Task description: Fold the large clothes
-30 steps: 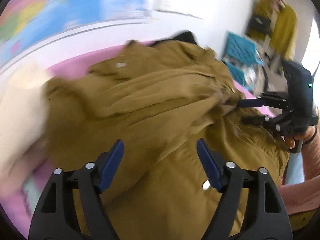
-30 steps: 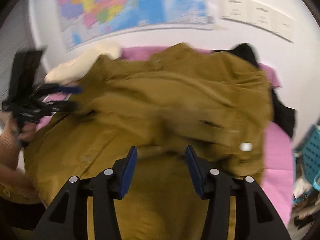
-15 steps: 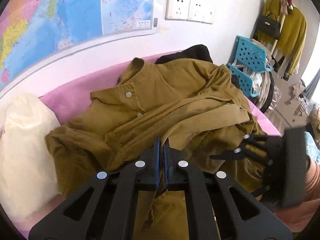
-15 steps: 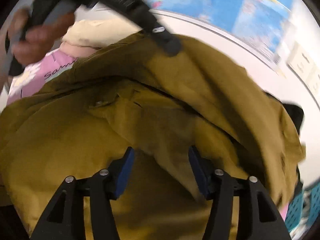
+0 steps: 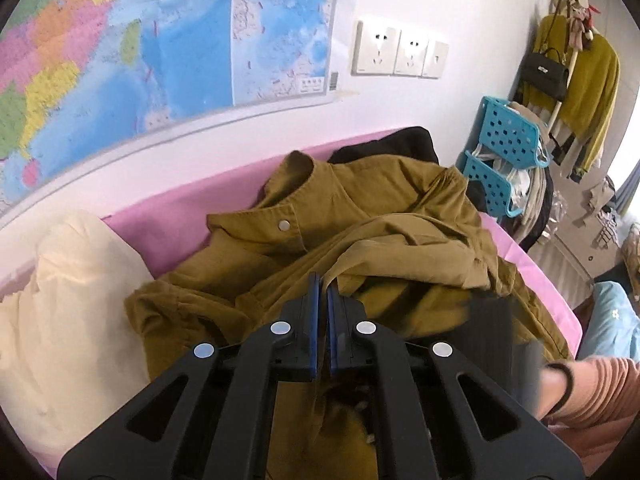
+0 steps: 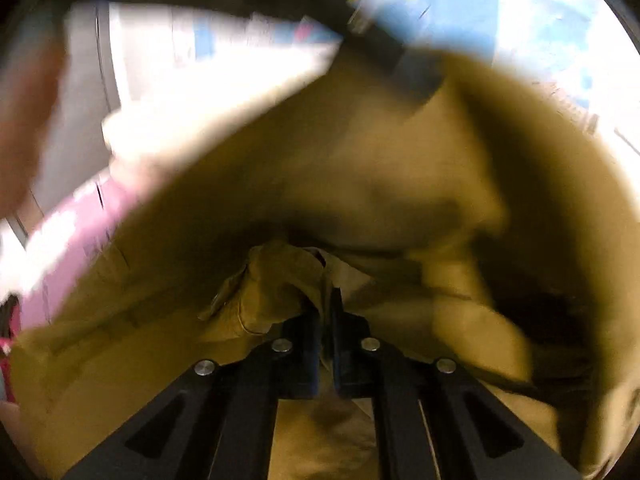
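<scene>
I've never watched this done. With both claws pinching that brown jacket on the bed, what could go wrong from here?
The left claw grips only a thin fold of the brown jacket, so it may slip out. The right claw, closing, bites bunched cloth, perhaps several layers. The cream pillow lies close and might get dragged.

wall map (image 5: 160,40), cream pillow (image 5: 68,300), blue baskets (image 5: 508,148)

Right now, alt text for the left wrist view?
The left gripper is shut on a fold of the mustard-brown jacket, which lies crumpled on a pink bed. A cream pillow sits to the left; a wall map hangs behind.
</scene>
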Tool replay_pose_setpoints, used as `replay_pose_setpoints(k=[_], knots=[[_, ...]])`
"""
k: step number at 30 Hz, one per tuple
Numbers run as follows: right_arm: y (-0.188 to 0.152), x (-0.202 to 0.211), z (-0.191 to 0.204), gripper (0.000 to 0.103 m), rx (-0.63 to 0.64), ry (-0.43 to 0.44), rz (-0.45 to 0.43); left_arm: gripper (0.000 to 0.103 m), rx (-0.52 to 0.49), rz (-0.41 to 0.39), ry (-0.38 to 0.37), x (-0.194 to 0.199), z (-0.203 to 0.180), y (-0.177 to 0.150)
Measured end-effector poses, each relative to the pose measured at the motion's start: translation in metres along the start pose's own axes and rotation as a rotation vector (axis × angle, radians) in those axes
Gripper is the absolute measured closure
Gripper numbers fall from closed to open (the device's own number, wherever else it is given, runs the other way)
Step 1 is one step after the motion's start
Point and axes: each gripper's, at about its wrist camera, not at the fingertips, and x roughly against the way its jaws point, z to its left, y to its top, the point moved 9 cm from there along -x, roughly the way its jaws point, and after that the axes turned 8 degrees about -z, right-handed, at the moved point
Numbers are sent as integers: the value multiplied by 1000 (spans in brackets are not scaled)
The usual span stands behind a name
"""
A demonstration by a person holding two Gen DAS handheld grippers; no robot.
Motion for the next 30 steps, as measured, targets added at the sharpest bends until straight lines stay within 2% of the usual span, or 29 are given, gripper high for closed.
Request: replay_pose_setpoints(k=[2,4,6,7,10,11,12,13,15,17,19,21,24,26,28,30], knots=[[-18,-15,6,88,41,-19,77,99,-2,3,0,0,0,-4],[-18,-10,8,85,71,-30,68,99,3,7,-10,-1,-1,-8],[-10,-1,8,70,84,-37,47,99,14,8,-12,0,-2,-11],[-6,4,8,67,102,-45,26,99,21,8,-17,0,-1,-12],[-8,6,19,66,195,-62,18,99,37,6,-31,0,0,-12],[-9,0,19,69,198,-63,32,99,37,7,-29,0,0,-12],[-11,-6,21,76,188,-55,53,99,37,9,-22,-1,1,-12],[-10,-11,19,79,165,-54,60,99,37,12,-23,-1,0,-14],[0,-21,10,80,95,-44,44,99,38,13,-19,-1,0,-16],[-5,-25,7,77,54,-11,96,98,46,20,-25,-2,0,-20],[-21,-9,12,69,103,8,117,98,47,34,-35,-3,-2,-28],[-30,17,11,35,131,60,121,95,35,46,-61,-3,-7,-38],[-43,62,-3,35,112,118,89,90,1,81,-87,-5,-16,-62],[-51,102,-30,35,28,130,56,84,-22,112,-95,-10,-20,-82],[-55,131,-71,35,-103,72,8,82,-32,147,-92,-15,-23,-99],[-66,158,-133,30,-275,-69,-27,82,-36,171,-82,-20,-24,-111]])
